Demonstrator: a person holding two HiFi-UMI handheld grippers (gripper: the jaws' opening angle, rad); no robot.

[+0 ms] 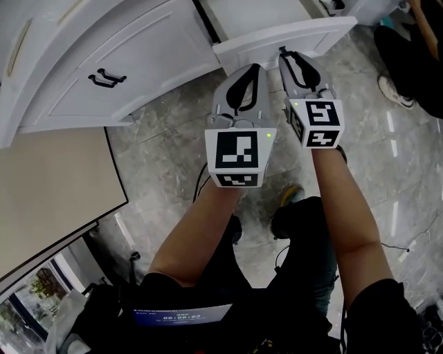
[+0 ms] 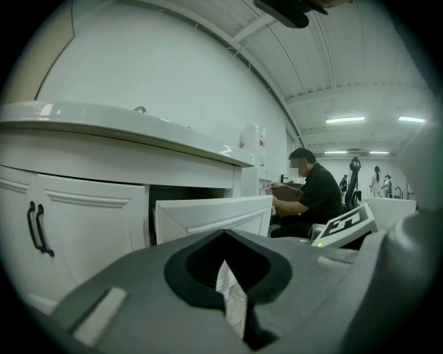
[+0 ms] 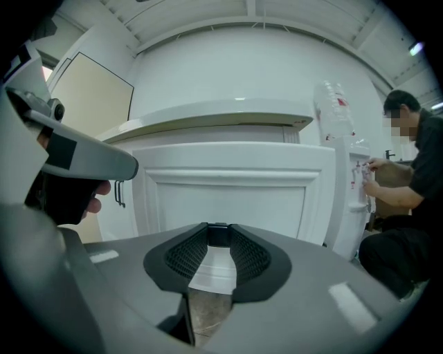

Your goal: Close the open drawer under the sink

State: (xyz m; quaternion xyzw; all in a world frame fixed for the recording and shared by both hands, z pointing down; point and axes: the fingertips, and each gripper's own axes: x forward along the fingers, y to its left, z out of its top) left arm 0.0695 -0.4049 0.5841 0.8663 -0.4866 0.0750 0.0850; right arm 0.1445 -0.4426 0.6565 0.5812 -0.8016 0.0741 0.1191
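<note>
The white drawer front [image 1: 284,36] [image 2: 211,216] [image 3: 228,193] stands pulled out from the cabinet under the sink counter [image 2: 104,128] [image 3: 221,114], its inside [image 1: 256,14] visible from above. My right gripper [image 1: 282,50] [image 3: 217,227] is shut and empty, its tip right at the drawer front's lower edge; whether it touches I cannot tell. Just left of it and slightly farther back, my left gripper [image 1: 255,68] [image 2: 223,234] is also shut with nothing held, pointing toward the drawer's left corner.
A cabinet door with a black handle [image 1: 107,77] [image 2: 36,228] sits left of the drawer. A beige panel [image 1: 48,187] lies at the left. A person [image 2: 308,197] [image 3: 408,187] sits to the right beside a water dispenser [image 3: 339,110]. Grey stone floor [image 1: 173,138] runs below.
</note>
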